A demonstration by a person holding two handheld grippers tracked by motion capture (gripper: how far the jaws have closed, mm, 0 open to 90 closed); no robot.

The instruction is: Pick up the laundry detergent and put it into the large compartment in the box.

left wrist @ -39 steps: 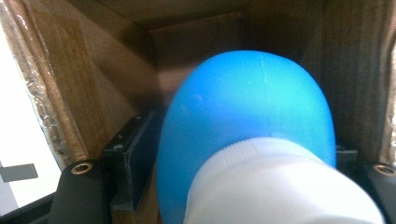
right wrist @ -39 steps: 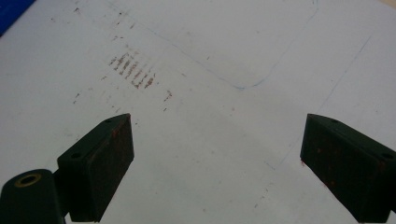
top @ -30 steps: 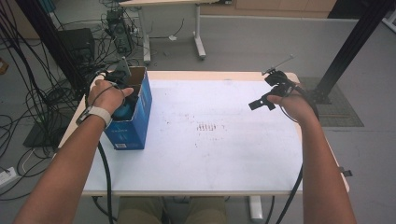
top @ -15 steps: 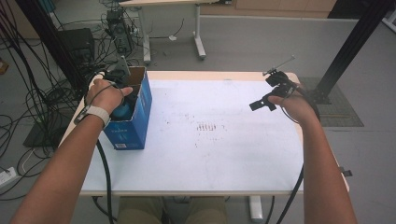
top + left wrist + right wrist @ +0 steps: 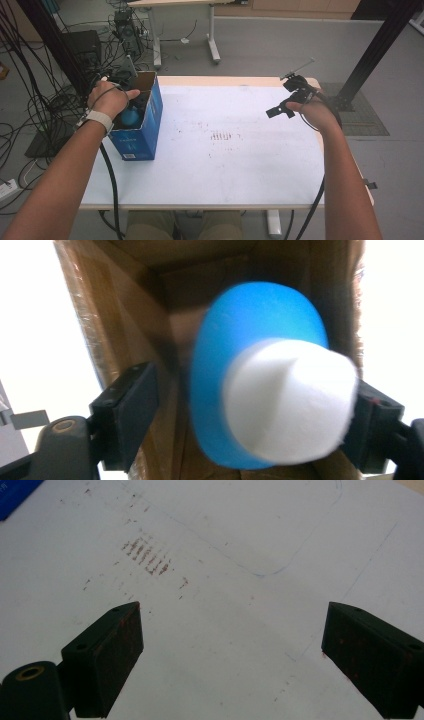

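An open-topped blue carton [image 5: 145, 132] stands at the table's left edge, its brown inside wall [image 5: 100, 305] close in the left gripper view. My left gripper [image 5: 250, 405] reaches down into it under the person's hand [image 5: 111, 97]. A blue rounded object with a white end [image 5: 270, 405] sits blurred between the jaws. Its white end is against the right jaw, and a gap separates it from the left jaw, so the gripper is open. The same blue object [image 5: 131, 117] shows inside the carton. My right gripper [image 5: 287, 97] hovers open over the table's right side, with nothing between its jaws [image 5: 230, 650].
The white tabletop [image 5: 235, 170] carries a patch of reddish-brown smudges [image 5: 222, 135] near its middle and a faint blue pen outline [image 5: 280, 565]. Cables [image 5: 45, 105] hang and lie on the floor to the left, and a black post [image 5: 380, 45] stands at the right.
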